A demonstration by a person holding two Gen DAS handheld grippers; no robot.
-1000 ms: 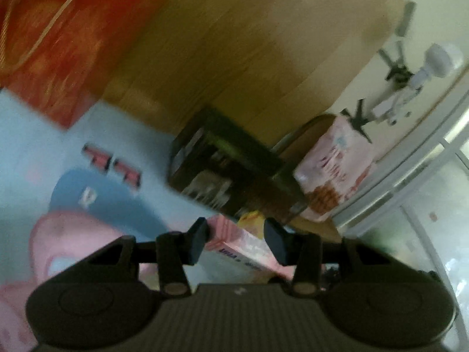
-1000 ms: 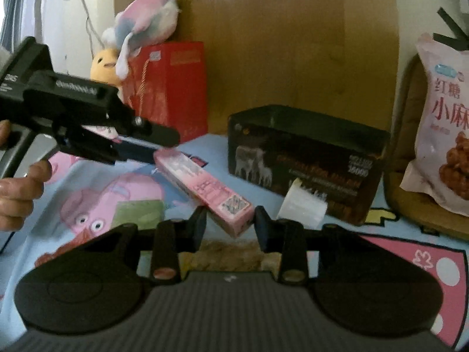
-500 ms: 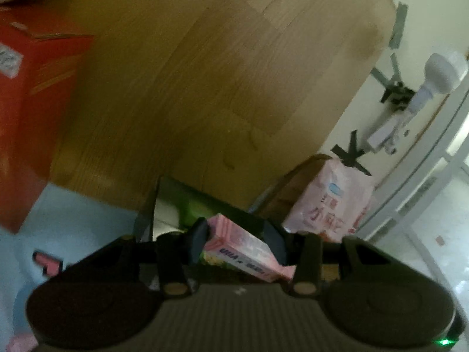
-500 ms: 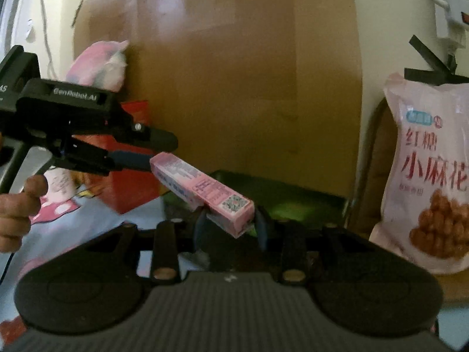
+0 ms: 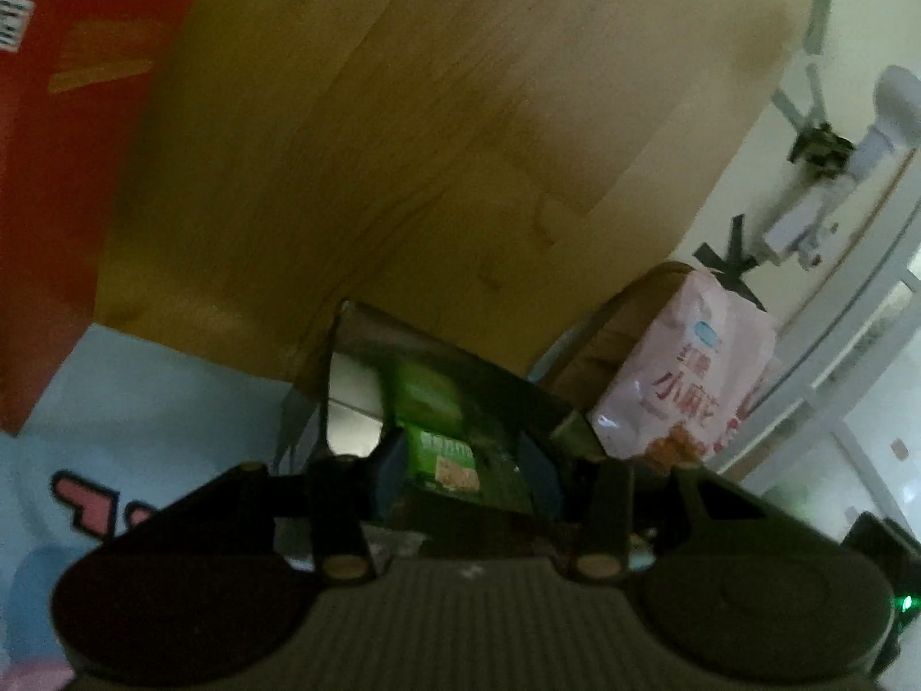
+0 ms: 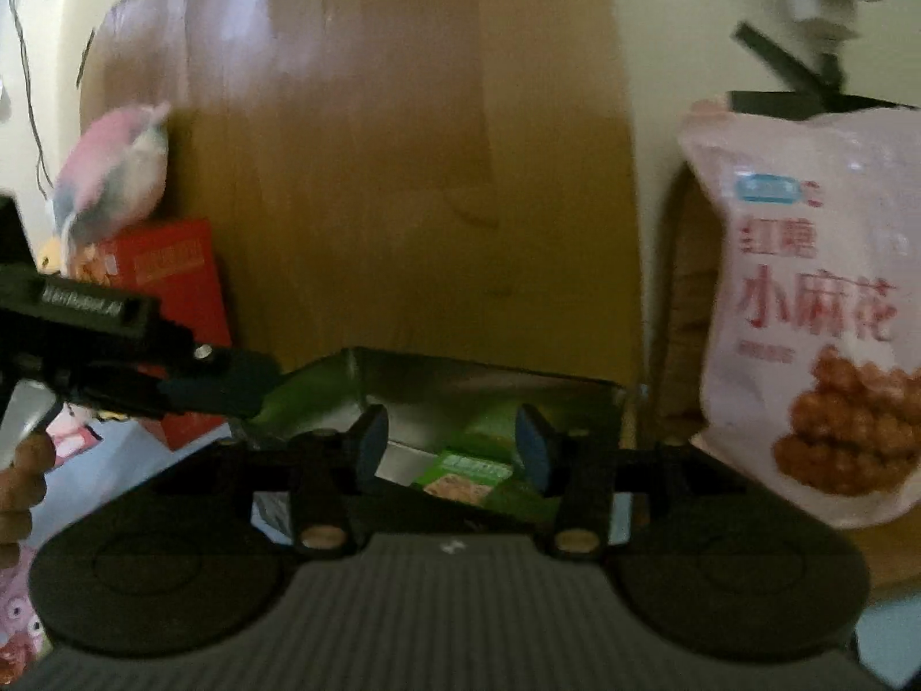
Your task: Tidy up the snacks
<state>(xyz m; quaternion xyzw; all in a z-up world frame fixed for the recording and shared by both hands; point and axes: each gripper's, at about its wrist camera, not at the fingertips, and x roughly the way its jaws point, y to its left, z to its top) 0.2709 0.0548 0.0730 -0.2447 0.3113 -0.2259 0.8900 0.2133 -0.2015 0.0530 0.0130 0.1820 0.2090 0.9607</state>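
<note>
A dark open box [image 5: 489, 380] stands on the blue cartoon cloth; it also shows in the right wrist view [image 6: 495, 386]. Green snack packs [image 5: 446, 460] lie inside it, also seen in the right wrist view [image 6: 469, 472]. My left gripper [image 5: 466, 469] is open and empty over the box. My right gripper [image 6: 452, 443] is open and empty over the box too. The left gripper's fingers [image 6: 219, 386] reach over the box's left end in the right wrist view. The pink snack box is not visible.
A pink bag of fried dough twists [image 6: 817, 311] leans on a chair at the right, also in the left wrist view [image 5: 691, 386]. A red carton [image 5: 63, 161] stands at the left with a plush toy [image 6: 109, 173] on it. A wooden board [image 6: 403, 173] rises behind.
Both grippers held the long pink snack box and carried it up over the dark box. Now both are open and the pink box is gone from view.
</note>
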